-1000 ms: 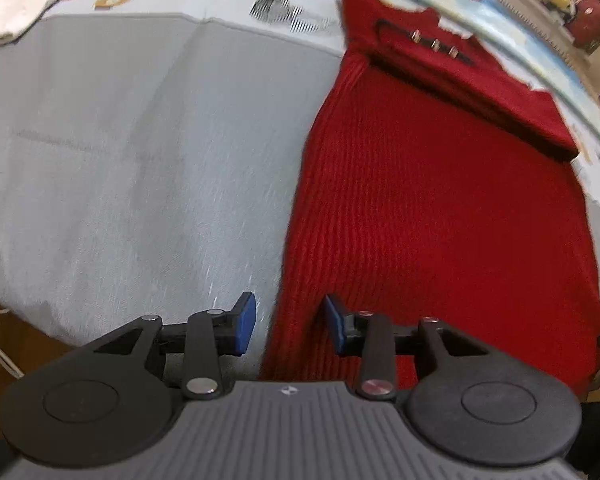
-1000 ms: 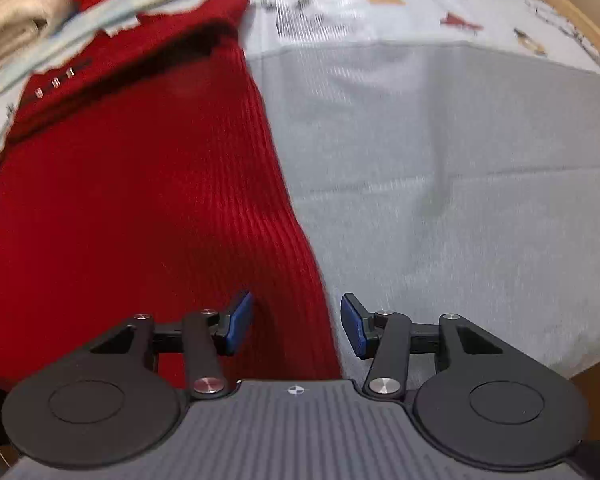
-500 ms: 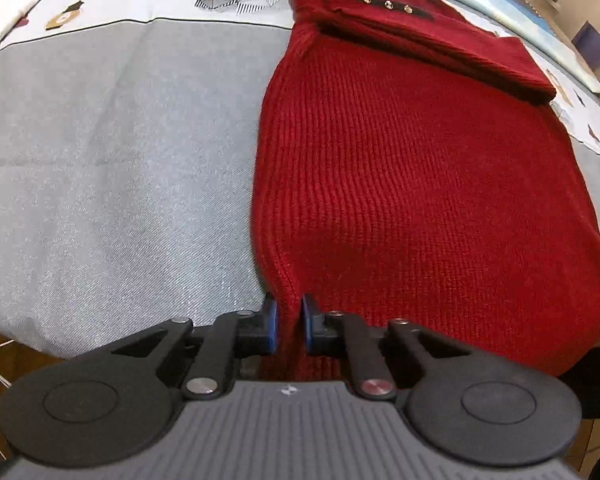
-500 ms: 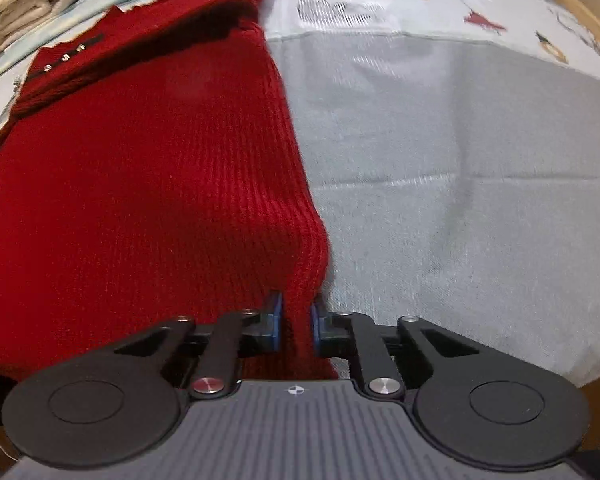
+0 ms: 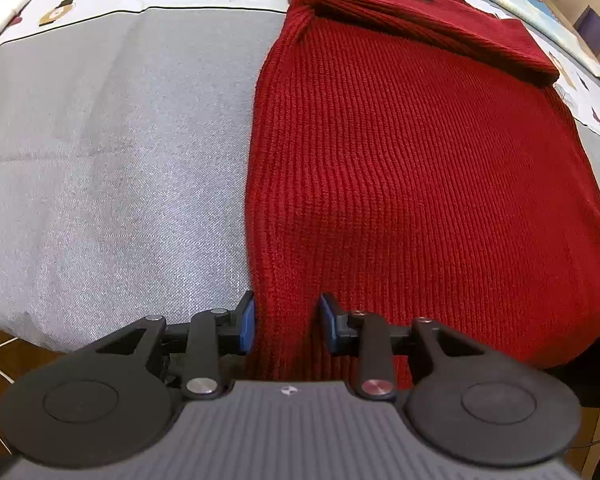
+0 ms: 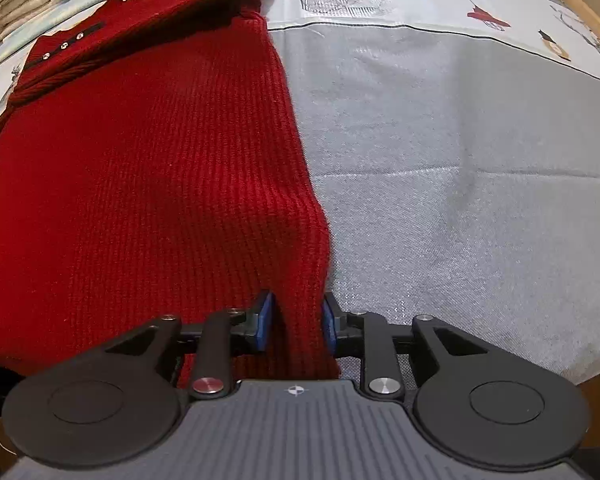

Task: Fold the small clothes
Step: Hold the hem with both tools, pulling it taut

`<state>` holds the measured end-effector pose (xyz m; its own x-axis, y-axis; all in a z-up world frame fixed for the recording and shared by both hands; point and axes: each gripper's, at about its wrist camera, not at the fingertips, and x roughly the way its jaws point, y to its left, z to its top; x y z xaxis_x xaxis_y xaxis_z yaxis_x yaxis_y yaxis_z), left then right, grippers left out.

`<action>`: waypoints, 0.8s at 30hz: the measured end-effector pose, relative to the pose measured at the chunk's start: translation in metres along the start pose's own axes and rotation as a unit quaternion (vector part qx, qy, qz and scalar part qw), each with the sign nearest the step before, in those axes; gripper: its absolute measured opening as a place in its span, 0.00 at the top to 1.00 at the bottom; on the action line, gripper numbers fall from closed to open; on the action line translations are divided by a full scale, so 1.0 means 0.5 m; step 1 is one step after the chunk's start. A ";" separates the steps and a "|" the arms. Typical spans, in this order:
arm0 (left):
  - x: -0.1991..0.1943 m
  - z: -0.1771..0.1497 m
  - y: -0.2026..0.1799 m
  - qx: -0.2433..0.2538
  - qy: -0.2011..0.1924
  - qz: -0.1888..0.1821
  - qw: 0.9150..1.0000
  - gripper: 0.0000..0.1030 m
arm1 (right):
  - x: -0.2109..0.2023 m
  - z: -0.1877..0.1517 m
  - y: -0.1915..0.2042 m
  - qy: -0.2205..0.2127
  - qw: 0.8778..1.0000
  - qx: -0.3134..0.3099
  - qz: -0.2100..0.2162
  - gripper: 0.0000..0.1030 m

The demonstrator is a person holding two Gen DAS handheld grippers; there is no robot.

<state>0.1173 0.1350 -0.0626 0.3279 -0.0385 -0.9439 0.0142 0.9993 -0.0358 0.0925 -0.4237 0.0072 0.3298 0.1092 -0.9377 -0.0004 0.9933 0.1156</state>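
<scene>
Left wrist view: left gripper [image 5: 286, 322] jaws opening astride the red sweater [image 5: 412, 168] hem corner; right gripper [image 6: 296, 326] likewise opening; re-pinch both corners evenly before lifting the hem forward.

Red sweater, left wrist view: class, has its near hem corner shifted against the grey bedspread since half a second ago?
No. The red sweater keeps its edge on the grey bedspread; only the left tongs are opening around it.
</scene>
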 end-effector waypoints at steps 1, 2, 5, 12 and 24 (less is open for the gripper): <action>-0.001 0.000 -0.001 0.001 -0.002 0.000 1.000 0.68 | 0.000 0.000 0.000 0.000 1.000 0.000 0.000 0.72; -0.003 -0.003 -0.001 0.002 -0.004 -0.001 1.000 0.71 | 0.000 0.000 0.001 -0.001 1.000 -0.002 0.000 0.72; -0.011 -0.003 0.002 -0.002 -0.011 -0.008 1.000 0.78 | -0.004 -0.003 0.003 -0.003 1.000 -0.007 0.004 0.72; -0.022 -0.003 0.009 -0.007 -0.010 -0.014 1.000 0.74 | -0.018 -0.004 -0.002 -0.015 1.000 -0.004 0.019 0.86; -0.013 -0.005 0.002 -0.002 -0.002 -0.003 1.000 0.74 | -0.005 -0.002 0.010 -0.003 1.000 -0.015 0.020 0.74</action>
<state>0.1128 0.1361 -0.0575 0.3308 -0.0447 -0.9427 0.0134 0.9990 -0.0427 0.0908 -0.4188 0.0097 0.3346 0.1483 -0.9306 -0.0420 0.9889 0.1425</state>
